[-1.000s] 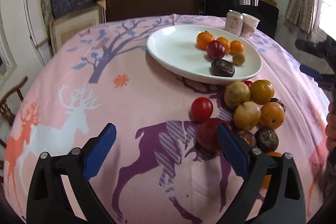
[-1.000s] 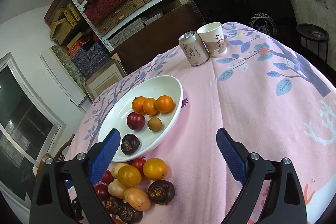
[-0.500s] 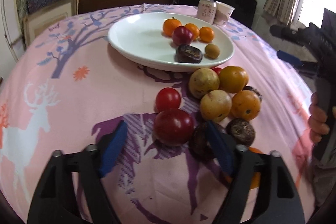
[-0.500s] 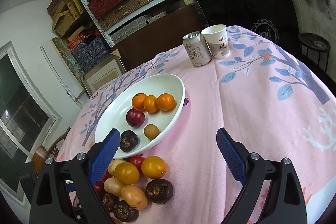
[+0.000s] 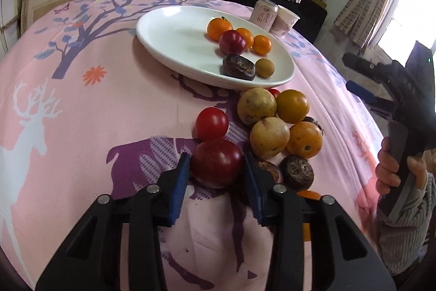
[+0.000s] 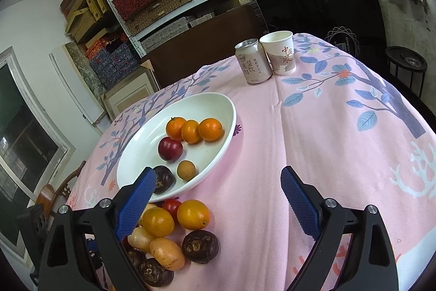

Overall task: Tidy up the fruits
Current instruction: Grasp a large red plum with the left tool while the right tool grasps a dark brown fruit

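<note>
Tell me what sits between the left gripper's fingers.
In the left wrist view, a dark red plum sits between the left gripper fingers, both blue pads against its sides. It rests on the tablecloth, nothing else in the gap.

Plate [image 6: 218,154] sat on counter [image 6: 313,154]. Can [image 6: 253,62] and cup [image 6: 280,53] stood behind plate, touching. Loose fruit pile [image 5: 275,127] lay just before plate; six fruits lay in plate.
</note>
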Demonstrator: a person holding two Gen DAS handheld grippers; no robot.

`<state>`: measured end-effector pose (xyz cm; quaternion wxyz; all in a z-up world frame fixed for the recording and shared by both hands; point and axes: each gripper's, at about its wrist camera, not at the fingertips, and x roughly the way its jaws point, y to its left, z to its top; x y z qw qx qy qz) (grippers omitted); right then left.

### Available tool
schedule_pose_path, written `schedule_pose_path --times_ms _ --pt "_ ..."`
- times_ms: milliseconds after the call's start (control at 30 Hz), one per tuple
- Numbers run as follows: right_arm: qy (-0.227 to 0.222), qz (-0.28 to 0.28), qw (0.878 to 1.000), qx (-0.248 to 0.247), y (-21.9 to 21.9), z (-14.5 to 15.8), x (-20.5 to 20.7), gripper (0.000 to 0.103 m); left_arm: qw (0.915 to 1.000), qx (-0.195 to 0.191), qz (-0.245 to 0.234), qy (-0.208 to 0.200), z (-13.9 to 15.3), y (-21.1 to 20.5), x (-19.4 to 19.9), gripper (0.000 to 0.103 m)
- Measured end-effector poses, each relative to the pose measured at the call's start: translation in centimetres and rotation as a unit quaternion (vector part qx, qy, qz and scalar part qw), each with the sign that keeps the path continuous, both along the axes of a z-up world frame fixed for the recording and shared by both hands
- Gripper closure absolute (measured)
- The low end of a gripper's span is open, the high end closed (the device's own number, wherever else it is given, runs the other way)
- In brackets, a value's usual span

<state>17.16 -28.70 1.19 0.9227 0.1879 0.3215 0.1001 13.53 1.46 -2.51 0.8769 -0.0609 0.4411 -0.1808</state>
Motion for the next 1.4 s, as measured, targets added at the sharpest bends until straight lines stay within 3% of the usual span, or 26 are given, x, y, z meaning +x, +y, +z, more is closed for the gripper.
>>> schedule_pose_path --times_ms 133,300,367,433,500,567,667,800,933,1133,1200,1400 --pt "0.001 0.014 1.000 -0.027 0.7 -0.2 -0.6 0.009 0.9996 0.021 0.009 -0.014 0.4 -0.2 -0.4 0.064" --pt "0.026 0.038 0.997 -0.061 1.5 -1.8 -2.6 0.009 0.9945 0.074 0.065 -0.037 1.1 1.3 -0.5 0.064" --pt "0.031 0.047 0.995 -0.087 2.2 -2.4 -3.5 0.011 0.9935 0.078 0.075 -0.036 1.0 1.8 -0.4 0.064" --pt "0.032 0.061 0.991 -0.116 3.2 -2.7 -3.7 0.017 0.9943 0.076 0.067 -0.031 0.7 1.6 -0.3 0.064" --pt "0.042 0.074 0.985 -0.147 4.4 -3.3 -3.7 0.035 0.9926 0.094 0.065 -0.040 0.7 1.0 -0.4 0.064" --pt "0.055 0.076 0.980 -0.173 5.0 -4.0 -3.5 0.044 0.9922 0.097 0.065 -0.042 0.6 0.9 -0.4 0.064" --pt "0.052 0.067 0.978 -0.190 4.9 -4.0 -3.9 0.044 0.9936 0.082 0.069 -0.036 0.5 1.4 -0.3 0.064" --pt "0.050 0.073 0.977 -0.195 5.3 -4.1 -3.9 0.044 0.9935 0.081 0.071 -0.036 0.4 1.2 -0.2 0.064" --pt "0.070 0.114 0.971 -0.201 7.0 -5.0 -3.2 0.049 0.9919 0.097 0.077 -0.029 0.0 1.1 0.0 0.064" --pt "0.076 0.117 0.974 -0.179 6.9 -5.0 -2.2 0.054 0.9922 0.095 0.080 -0.018 -0.6 1.2 0.3 0.064" --pt "0.074 0.123 0.974 -0.178 7.0 -5.0 -2.3 0.061 0.9921 0.095 0.079 -0.019 -0.6 1.2 0.3 0.064" --pt "0.072 0.126 0.973 -0.177 7.1 -4.9 -2.6 0.061 0.9936 0.079 0.077 -0.026 -0.3 1.2 0.6 0.064"
